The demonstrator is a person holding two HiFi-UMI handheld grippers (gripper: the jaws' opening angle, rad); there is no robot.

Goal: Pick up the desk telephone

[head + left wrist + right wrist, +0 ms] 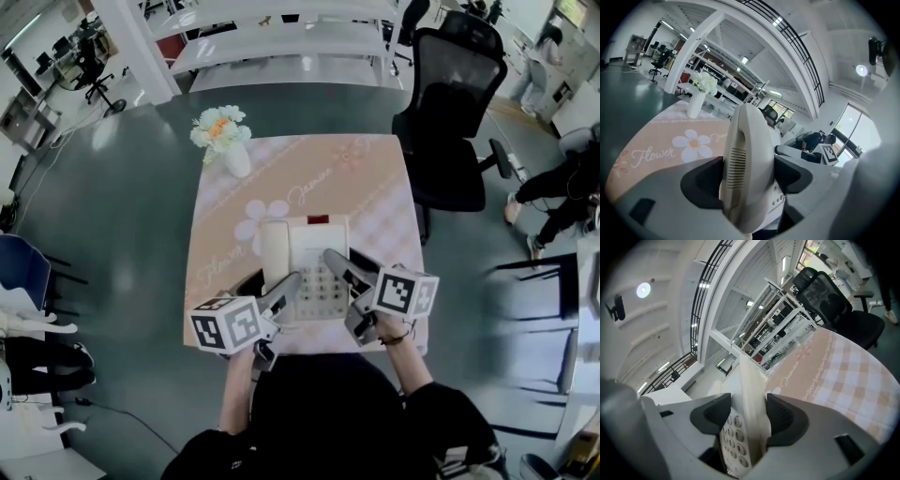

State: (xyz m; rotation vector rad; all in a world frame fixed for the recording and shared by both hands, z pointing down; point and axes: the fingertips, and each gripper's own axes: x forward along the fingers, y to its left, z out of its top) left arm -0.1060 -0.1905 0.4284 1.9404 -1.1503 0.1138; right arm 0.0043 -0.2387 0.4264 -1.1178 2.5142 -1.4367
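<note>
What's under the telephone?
A pink tablecloth printed with flowers spreads out beneath the telephone. The patch right under the phone is covered by it, so I can't see if anything else is there.

The desk telephone (pixel 305 262) sits on the near half of the table (pixel 375 197), with the left gripper (pixel 747 176) clamped on its left, handset side and the right gripper (pixel 743 418) on its right edge. Beyond the telephone to its left, a vase of flowers (pixel 228 142) stands at the table's far corner. Beyond the telephone to its right, off the table, stands an office chair (pixel 450 103), with shelving (pixel 281 37) farther behind.
</note>
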